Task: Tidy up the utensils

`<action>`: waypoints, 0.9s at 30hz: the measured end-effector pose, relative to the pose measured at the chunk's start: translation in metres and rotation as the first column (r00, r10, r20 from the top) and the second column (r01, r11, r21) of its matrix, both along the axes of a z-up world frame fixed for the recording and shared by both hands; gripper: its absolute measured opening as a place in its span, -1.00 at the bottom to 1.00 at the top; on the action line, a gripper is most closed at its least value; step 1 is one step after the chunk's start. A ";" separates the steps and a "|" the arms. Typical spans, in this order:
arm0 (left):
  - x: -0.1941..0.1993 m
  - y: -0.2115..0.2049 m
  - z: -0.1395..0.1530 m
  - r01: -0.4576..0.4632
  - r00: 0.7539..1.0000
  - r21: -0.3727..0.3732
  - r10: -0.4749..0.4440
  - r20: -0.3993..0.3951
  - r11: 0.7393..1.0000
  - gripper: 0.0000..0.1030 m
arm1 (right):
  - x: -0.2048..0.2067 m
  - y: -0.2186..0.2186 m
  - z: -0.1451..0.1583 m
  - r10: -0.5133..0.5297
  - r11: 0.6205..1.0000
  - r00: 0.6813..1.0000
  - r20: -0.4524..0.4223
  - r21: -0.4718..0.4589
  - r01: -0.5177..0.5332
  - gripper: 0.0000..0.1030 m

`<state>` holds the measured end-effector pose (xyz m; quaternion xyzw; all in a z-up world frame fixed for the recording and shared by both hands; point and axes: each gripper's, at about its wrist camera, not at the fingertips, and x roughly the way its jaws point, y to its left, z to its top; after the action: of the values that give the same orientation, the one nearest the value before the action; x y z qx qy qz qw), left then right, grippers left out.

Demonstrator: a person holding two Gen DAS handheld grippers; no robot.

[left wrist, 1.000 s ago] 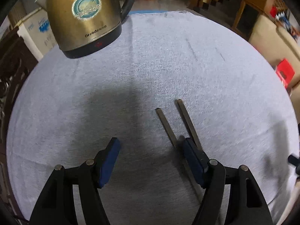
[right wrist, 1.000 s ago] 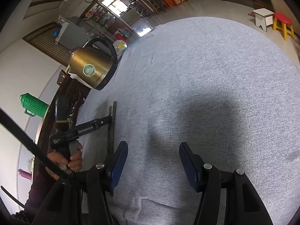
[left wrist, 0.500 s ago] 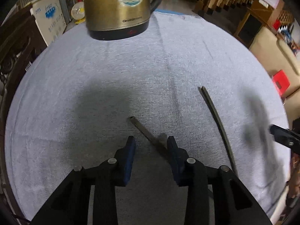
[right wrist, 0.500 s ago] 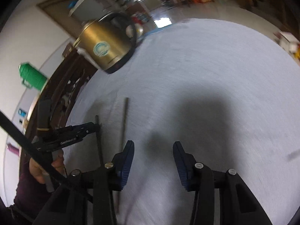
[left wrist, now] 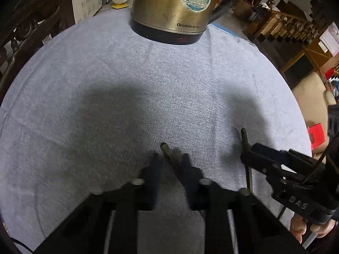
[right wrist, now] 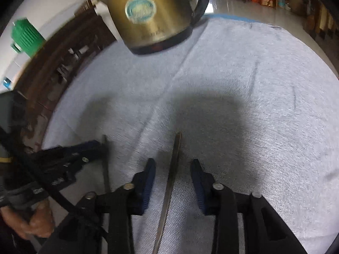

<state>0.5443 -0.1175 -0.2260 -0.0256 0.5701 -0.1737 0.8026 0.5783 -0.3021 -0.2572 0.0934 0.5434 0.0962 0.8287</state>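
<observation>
Two dark metal chopsticks lie on the grey cloth. My left gripper [left wrist: 169, 160] is partly open, its blue pads either side of the first chopstick [left wrist: 169, 154], which runs back beside the right pad. My right gripper [right wrist: 172, 169] is open around the second chopstick [right wrist: 172, 169], which lies between its pads without touching them. The second chopstick also shows in the left wrist view [left wrist: 245, 148], partly hidden by the right gripper [left wrist: 245, 158]. The first chopstick shows in the right wrist view [right wrist: 105, 169] under the left gripper [right wrist: 99, 146].
A brass electric kettle [left wrist: 180, 6] with a black base and handle stands at the far side of the cloth-covered table [left wrist: 84, 84]. A dark wooden chair [right wrist: 63, 53] stands at the left edge. A green jug [right wrist: 26, 37] stands beyond it.
Both grippers have turned toward the kettle. The left gripper has narrowed around the first chopstick. The right gripper has moved over the second chopstick so that it lies between its pads.
</observation>
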 end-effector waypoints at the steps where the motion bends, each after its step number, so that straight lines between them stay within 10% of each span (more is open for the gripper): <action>1: 0.000 -0.001 0.000 0.003 1.000 -0.001 -0.003 0.005 1.000 -0.76 | 0.002 0.005 -0.001 0.011 1.000 1.000 -0.006 -0.029 -0.011 -0.44; 3: -0.001 -0.003 -0.001 0.013 1.000 -0.002 -0.013 0.012 1.000 -0.80 | 0.003 0.010 0.000 0.013 0.995 1.000 -0.003 -0.101 -0.013 -0.82; 16: -0.044 0.010 0.044 0.075 0.987 -0.046 -0.067 0.148 0.996 -0.88 | -0.074 -0.042 0.044 -0.088 0.996 0.982 0.168 0.011 0.087 -0.88; 27: -0.114 0.054 0.153 0.084 0.895 -0.014 -0.069 0.440 0.996 -0.90 | -0.187 -0.077 0.121 -0.239 0.971 0.888 0.394 0.110 0.213 -0.88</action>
<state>0.4299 -0.0638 -0.0728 0.0238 0.3721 -0.2154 0.9025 0.3913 -0.3787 -0.1361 0.1603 0.3426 0.0336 0.9251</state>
